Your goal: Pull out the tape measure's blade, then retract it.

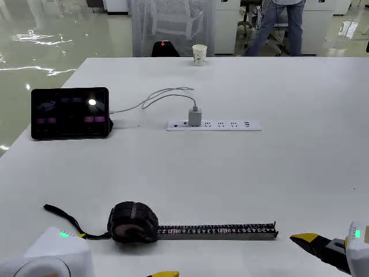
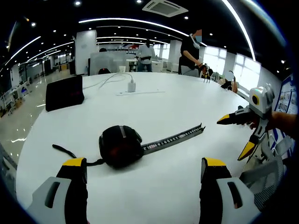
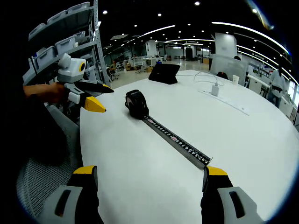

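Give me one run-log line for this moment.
tape measure: on table, untouched | blade: extended | left gripper: open, empty | right gripper: open, empty

Head view looks down; gripper views face inward, low, sharing the tape measure point(image 1: 134, 222).

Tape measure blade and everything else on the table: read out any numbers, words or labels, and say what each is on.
No text can be quoted; all of it is too small or blurred.
On the tape measure blade: printed scale numerals, unreadable.
On the tablet: dim coloured patches on screen, no legible words.
On the paper cup: faint print, unreadable.
On the power strip: small marks, unreadable.
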A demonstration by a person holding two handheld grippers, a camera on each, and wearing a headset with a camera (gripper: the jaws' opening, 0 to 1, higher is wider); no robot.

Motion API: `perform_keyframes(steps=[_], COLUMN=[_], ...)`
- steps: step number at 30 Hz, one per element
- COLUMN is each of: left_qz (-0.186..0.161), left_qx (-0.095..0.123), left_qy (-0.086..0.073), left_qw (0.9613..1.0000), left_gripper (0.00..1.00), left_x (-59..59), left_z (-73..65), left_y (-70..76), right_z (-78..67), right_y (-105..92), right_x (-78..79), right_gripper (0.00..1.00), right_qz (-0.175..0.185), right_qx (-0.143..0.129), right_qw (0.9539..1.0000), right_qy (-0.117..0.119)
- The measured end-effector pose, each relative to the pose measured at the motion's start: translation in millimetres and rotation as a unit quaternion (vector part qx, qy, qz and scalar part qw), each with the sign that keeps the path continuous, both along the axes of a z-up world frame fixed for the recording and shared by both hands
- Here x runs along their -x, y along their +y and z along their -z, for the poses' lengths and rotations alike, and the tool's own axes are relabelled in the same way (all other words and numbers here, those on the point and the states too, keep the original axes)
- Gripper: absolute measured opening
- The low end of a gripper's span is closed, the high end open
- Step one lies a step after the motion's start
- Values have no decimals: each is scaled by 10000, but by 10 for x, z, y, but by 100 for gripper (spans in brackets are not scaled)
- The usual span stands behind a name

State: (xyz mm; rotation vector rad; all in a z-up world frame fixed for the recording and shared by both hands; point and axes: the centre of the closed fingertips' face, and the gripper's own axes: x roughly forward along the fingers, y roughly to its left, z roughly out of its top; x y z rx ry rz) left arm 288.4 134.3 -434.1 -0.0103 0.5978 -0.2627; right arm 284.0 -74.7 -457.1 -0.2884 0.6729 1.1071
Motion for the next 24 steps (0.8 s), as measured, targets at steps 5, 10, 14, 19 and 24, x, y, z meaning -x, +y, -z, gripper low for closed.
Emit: perform_keyframes(steps=[5,10,14,19,24], left_qz=[-73,-118,-166,-238,-304], left_qx=[-22,-42,-27,-29,-63], left_qy=[-31,7,18,35,41], left_qw=[10000,9999,9999,9997,9995], left_gripper=[99,99,99,98,96], left_x=[-84,-138,-172,-216,-261], left_z=[20,68,92,126,164], left_y=[22,44,59,72,93], right_z=[51,84,108,147,192], right_y=[-27,-42,-64,-90,-110], right_x=[-47,-112,-182,-282,-388], right_gripper=[90,87,84,80,75], right_qz=[-169,-320,-417,-558,-686], right_qx=[74,136,171,253,313], right_qw=[9998,9994,9990,9980,9969], right_qy=[3,-16,-56,-146,-214])
